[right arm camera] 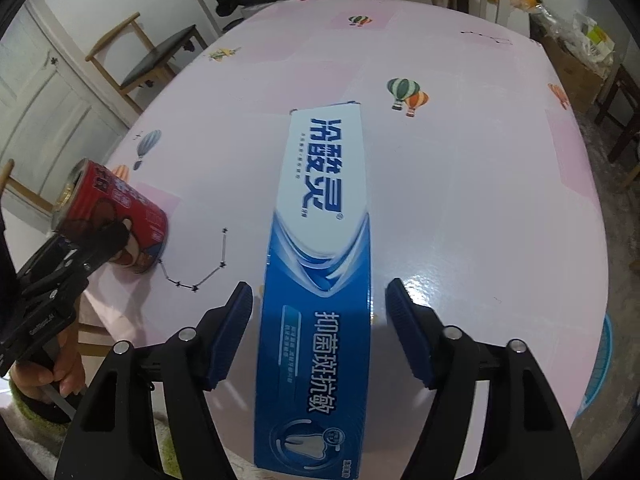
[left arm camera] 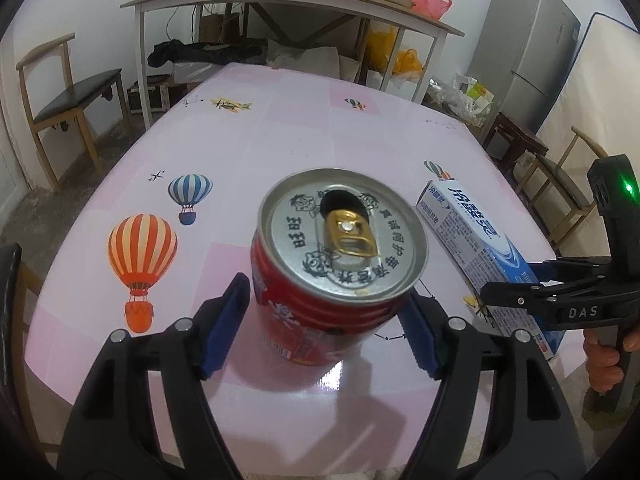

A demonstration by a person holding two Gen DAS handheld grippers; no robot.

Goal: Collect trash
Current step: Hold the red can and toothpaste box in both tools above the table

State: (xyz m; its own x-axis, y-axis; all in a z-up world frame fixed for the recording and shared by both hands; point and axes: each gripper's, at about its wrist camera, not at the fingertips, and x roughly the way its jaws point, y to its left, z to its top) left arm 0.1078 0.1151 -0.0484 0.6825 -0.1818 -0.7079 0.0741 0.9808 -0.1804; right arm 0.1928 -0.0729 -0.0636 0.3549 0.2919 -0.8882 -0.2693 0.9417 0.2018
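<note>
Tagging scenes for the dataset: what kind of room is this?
Likely a home dining room or kitchen area: a table under a balloon-print cloth, wooden chairs, a fridge, and a shelf of jars and bottles.

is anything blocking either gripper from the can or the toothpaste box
Nothing visible does. The red can stands upright between the left gripper's open blue pads, with bare table around it. The toothpaste box lies flat between the right gripper's open pads, small gaps on both sides.
</note>
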